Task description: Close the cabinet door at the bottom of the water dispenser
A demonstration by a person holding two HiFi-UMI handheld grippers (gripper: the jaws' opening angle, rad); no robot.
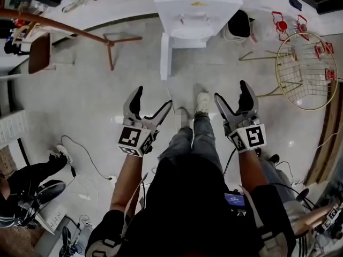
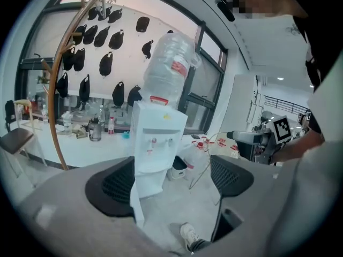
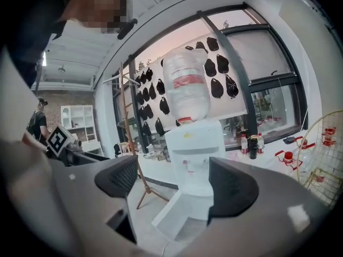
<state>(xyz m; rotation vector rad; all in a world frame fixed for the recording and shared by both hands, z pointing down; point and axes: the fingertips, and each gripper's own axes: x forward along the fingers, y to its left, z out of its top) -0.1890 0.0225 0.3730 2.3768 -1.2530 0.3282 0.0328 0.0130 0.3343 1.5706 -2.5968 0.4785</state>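
The white water dispenser stands at 12 o'clock in the head view, against the far wall, with a large clear water bottle upended on its top. A round wire rack lies on the floor at about 2 o'clock, well apart from the dispenser. The cabinet door at the dispenser's base stands open, swung out on its left side so that its edge points back toward the person. The left gripper hangs in the air near that door, which lies at about 1 o'clock from it; its jaws are spread wide with nothing held, and in the left gripper view the door's edge shows in the gap between them, farther off and untouched. The right gripper hovers level with the left one, the door at roughly 10 o'clock from it; its jaws too are wide apart and empty. The person's pale shoe rests on the floor between the two grippers, just short of the open door.
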